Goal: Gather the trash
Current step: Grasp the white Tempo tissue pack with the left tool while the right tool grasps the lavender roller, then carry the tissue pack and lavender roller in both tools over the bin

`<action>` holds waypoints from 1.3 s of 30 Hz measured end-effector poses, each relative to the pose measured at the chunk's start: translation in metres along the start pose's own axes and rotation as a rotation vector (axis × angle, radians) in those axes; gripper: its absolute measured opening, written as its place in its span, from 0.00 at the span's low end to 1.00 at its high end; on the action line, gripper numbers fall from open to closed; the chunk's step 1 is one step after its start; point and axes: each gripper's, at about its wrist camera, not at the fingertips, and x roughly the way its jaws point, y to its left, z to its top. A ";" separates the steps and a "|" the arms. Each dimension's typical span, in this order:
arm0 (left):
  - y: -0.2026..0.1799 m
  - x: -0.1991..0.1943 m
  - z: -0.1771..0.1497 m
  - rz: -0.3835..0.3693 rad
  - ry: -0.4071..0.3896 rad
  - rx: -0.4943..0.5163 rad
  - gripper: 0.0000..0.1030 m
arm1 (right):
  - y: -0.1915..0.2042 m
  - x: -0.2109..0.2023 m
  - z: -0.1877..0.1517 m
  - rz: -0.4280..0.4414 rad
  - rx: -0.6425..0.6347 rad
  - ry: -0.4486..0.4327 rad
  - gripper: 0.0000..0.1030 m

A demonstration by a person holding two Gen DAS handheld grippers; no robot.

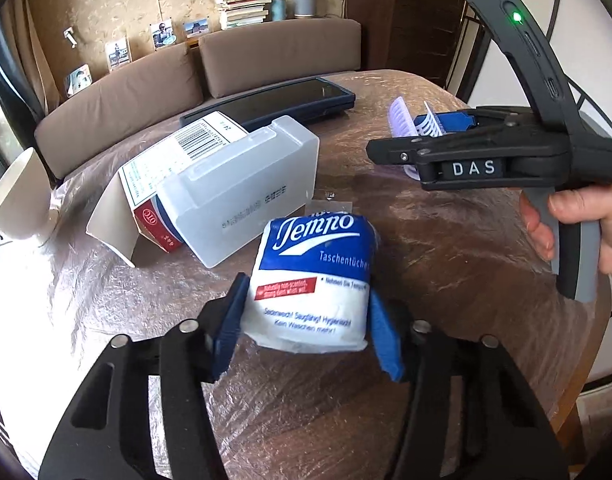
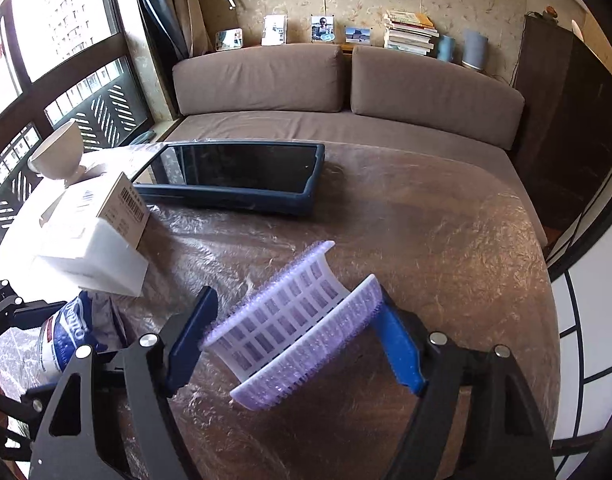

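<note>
The tissue pack (image 1: 312, 280) is clamped between the left gripper (image 1: 306, 320) fingers above the table's (image 1: 446, 260) middle, the purple hair roller (image 2: 289, 320) pinched in the right gripper (image 2: 293, 332) beside it — box (image 1: 209, 184), tablet (image 2: 237, 172) and cup (image 1: 17, 196) lie toward the far-left edge.

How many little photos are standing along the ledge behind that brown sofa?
4: one at the window end, next one, then a portrait, and the last beside the book stack. More may be hidden.
</note>
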 end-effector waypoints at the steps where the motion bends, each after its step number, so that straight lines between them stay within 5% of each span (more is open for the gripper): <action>1: 0.000 -0.001 -0.001 -0.004 -0.001 -0.005 0.53 | 0.001 -0.002 -0.001 0.003 0.003 -0.003 0.74; 19: 0.005 -0.028 -0.017 0.009 -0.005 -0.105 0.53 | 0.017 -0.060 -0.043 0.077 0.050 -0.026 0.74; 39: 0.015 -0.065 -0.079 0.024 -0.005 -0.281 0.53 | 0.060 -0.109 -0.121 0.189 0.068 0.043 0.74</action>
